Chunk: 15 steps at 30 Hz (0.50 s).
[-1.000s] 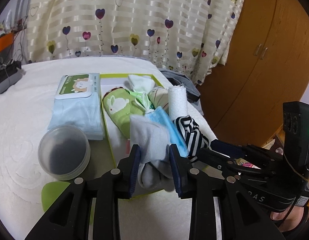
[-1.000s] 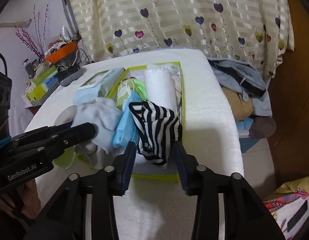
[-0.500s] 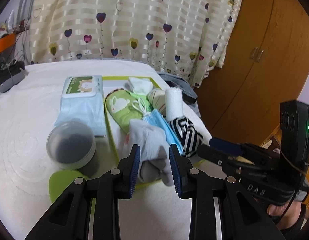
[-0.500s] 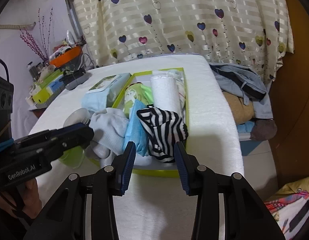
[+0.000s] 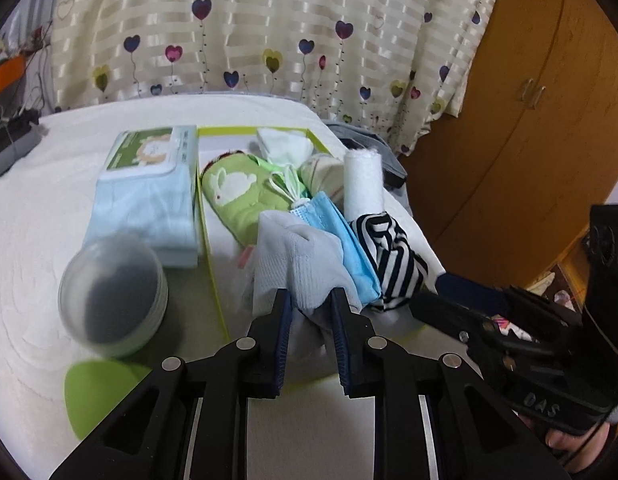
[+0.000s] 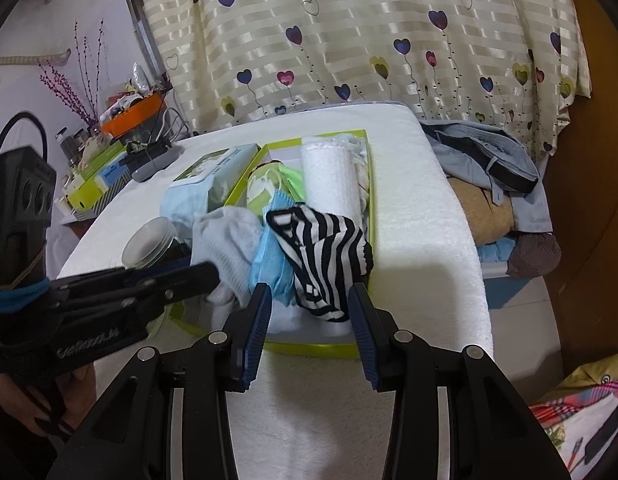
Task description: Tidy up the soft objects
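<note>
**Tucking the grey sock into the green tray**

Starting at the left tool [image 5: 311,306]: its jaws are set narrow and are closed on the lower end of the grey sock [image 5: 297,256], which is held just over the near end of the green tray [image 5: 213,264]. The right tool [image 6: 309,312] is held wide, with nothing gripped; the striped sock [image 6: 325,252] is seen lying between and beyond its fingers, not touched by them.

Beside the grey sock, a blue face mask [image 5: 341,232] and the striped sock are packed close, then a white rolled towel [image 5: 363,184] and a green rabbit-print pouch [image 5: 239,190] further in. Everything sits on the white-covered desk [image 6: 421,240].

For a tidy placement, the sock would best be lowered into the gap left of the mask before the grip is released, and the right tool could be used to keep the striped sock from being dragged out.

Outside the tray, a wipes pack [image 5: 149,184] and a round lidded jar [image 5: 113,292] are noted; the pack's label print cannot be read. "GenRobot.AI" is made out, blurred, on the left tool's body in the right view, and "DAS" on the right tool's body in the left view.
</note>
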Available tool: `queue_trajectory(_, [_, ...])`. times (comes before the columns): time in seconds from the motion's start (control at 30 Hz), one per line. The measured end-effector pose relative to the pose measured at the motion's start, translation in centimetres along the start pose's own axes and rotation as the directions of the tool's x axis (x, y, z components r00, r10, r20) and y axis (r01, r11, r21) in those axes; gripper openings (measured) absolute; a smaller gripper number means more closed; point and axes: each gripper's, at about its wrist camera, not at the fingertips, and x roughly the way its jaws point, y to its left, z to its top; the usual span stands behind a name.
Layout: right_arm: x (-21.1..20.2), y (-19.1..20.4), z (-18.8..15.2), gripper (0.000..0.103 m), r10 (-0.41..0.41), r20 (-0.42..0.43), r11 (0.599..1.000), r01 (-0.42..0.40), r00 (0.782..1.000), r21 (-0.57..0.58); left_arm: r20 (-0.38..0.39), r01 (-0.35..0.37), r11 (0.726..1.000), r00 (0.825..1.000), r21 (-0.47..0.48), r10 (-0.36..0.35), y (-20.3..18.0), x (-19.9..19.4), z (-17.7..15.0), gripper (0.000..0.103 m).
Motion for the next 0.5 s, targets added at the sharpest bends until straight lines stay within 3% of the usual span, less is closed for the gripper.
queue_trajectory(0.23, [0.0, 0.0, 0.2, 0.041, -0.005, 0.004, 1.0, 0.005, 1.0, 0.004, -0.004, -0.017, 1.0, 1.0, -0.008, 0.017, 0.3, 0.6, 1.0, 0.019])
queue_trajectory(0.5, [-0.6, 0.8, 0.1, 0.041, -0.026, 0.007, 1.0, 0.026, 1.0, -0.015, 0.029, 0.004, 1.0, 1.0, 0.005, -0.004, 0.4, -1.4, 0.2, 0.019])
